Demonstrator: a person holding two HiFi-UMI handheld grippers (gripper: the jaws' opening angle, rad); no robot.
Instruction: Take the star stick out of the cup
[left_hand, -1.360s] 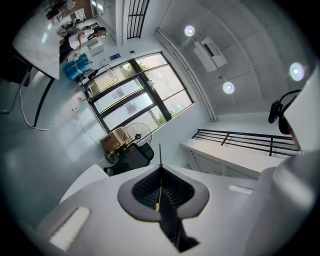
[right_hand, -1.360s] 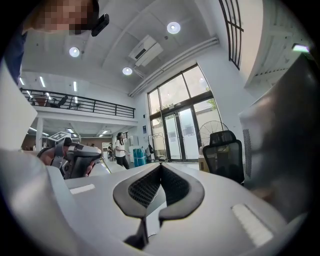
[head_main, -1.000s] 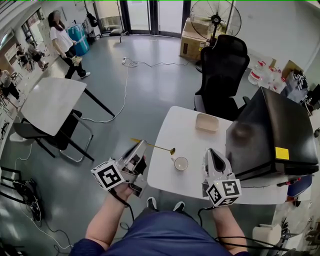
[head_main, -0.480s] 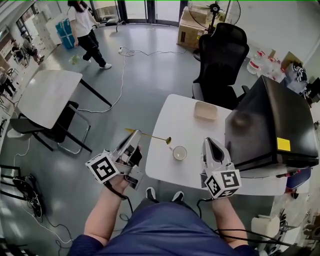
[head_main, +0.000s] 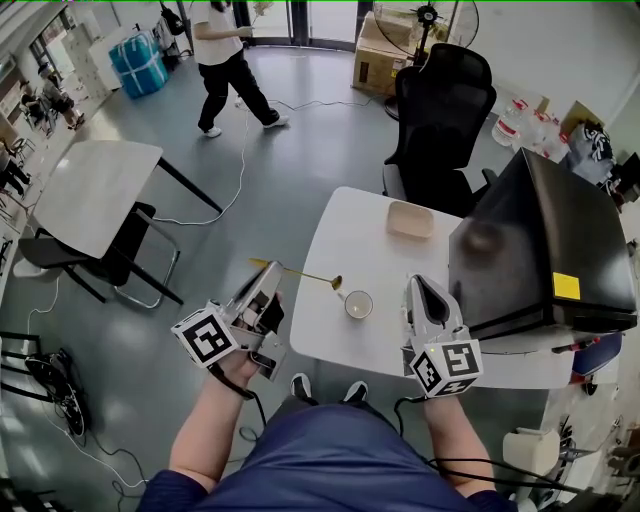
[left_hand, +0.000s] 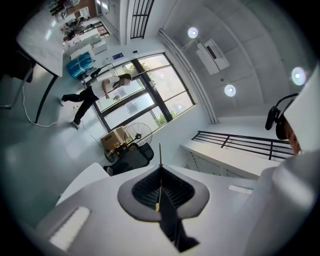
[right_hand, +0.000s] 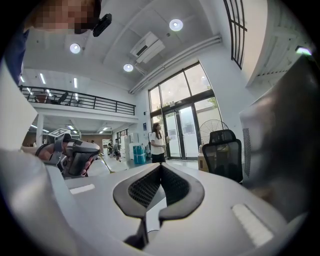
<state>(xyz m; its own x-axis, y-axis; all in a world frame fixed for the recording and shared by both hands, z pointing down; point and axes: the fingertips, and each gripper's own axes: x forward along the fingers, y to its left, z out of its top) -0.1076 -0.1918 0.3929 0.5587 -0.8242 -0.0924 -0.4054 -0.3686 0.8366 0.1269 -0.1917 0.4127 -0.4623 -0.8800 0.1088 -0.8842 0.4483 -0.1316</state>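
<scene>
Pinching the star stick (head_main: 305, 274) near one end in the left gripper (head_main: 272, 282), fingers clenched on the thin shaft. Holding it roughly level and fully out of the cup (head_main: 359, 304), with the far end hanging above the edge of the worktop (head_main: 340, 230), near the cup rim but apart from it. Hovering the right gripper (head_main: 425, 292) over the worktop just right of the cup, fingers pressed together on nothing. Likely risking rotation or slip of the shaft in the pinch, owing to the long overhang and a narrow contact line. Risking a drop to the floor (head_main: 250, 200), owing to a hold position beyond the worktop edge. Risking a knock to the cup by sweeping the far end low and rightward, probably tipping it.
</scene>
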